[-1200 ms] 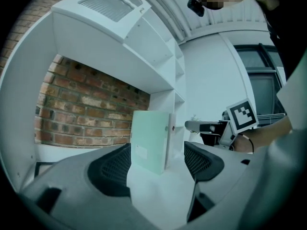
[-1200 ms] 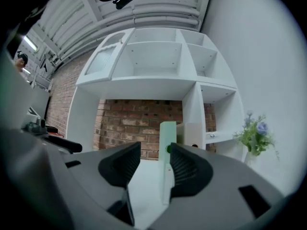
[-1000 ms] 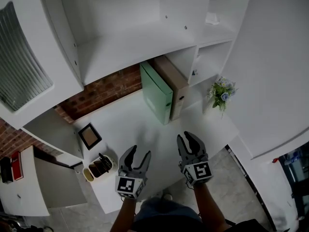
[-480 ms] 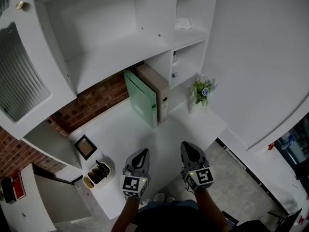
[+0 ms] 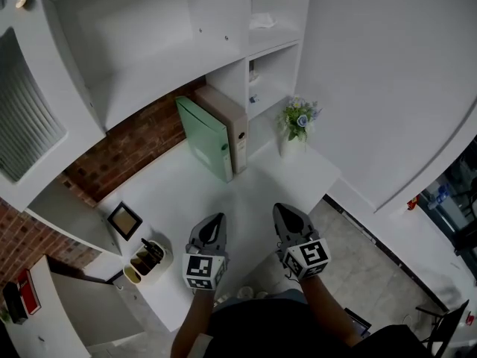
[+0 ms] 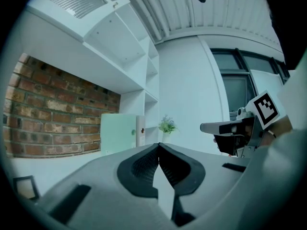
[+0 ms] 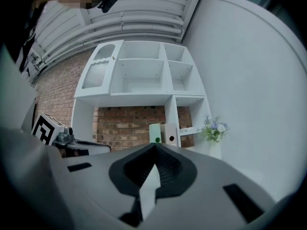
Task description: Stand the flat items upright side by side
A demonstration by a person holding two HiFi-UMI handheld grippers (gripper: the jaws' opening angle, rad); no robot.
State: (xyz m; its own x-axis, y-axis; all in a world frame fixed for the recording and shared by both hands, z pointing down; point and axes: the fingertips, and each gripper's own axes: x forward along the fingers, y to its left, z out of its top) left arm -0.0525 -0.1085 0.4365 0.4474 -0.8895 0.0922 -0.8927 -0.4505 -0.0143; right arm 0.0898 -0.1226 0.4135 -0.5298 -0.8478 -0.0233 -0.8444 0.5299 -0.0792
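White desktop point(image 5: 186, 192): green binder point(image 5: 203, 136) & beige binder point(image 5: 229, 119) upright, touching, at back edge. Left gripper point(image 5: 217, 220) & right gripper point(image 5: 283, 210) over front edge, jaws clenched, empty.

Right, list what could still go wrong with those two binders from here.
1. The green binder stands upright with nothing supporting its left side. A bump to the desk might tip it that way, and the beige binder beside it could follow.
2. The flower vase stands close to the binders' right. A reach toward them with the right gripper, which is shut and empty, could knock it over.
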